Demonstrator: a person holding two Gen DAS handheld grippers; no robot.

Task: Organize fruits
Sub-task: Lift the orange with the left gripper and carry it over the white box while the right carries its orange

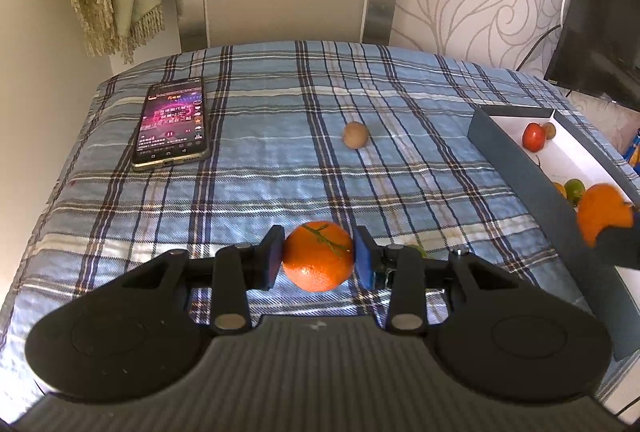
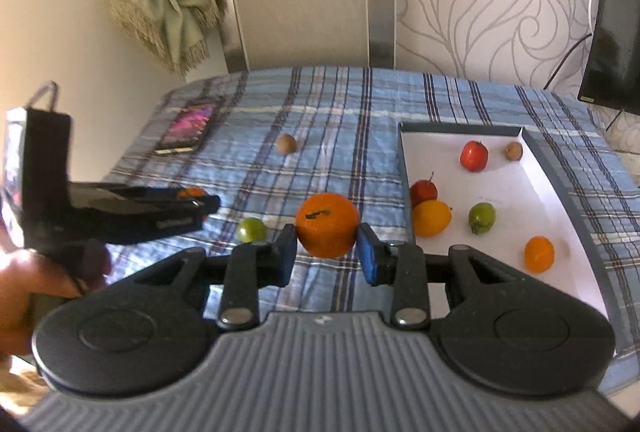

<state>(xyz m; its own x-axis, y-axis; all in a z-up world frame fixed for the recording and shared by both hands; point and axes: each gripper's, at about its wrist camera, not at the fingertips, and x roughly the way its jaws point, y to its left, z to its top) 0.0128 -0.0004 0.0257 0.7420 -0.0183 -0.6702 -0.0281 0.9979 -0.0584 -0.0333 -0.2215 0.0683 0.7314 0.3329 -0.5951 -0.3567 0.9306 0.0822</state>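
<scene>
A phone (image 1: 171,122) lay face up with its screen lit at the far left of the blue plaid cloth (image 1: 420,100). Right of it, far back on the cloth, sat a small brown fruit (image 1: 356,135), alone. Nearer, the left gripper (image 1: 319,258) had its blue pads pressed on both sides of an orange with a green stem (image 1: 319,256). In the right wrist view a hand (image 2: 24,292) gripped that tool's handle at the left edge, and a green fruit (image 2: 251,229) rested on the cloth just right of its fingers.

Further right, the right gripper (image 2: 328,252) clamped a second orange (image 2: 328,225) between its pads, clear of the cloth, beside the near left wall of the box (image 2: 538,168). The dark box with a white floor stood at the right. Inside it lay two red fruits (image 2: 474,156), a brown one (image 2: 513,151) in the far corner, a yellow fruit (image 2: 432,218), a green one (image 2: 482,218) and a small orange one (image 2: 539,254).
</scene>
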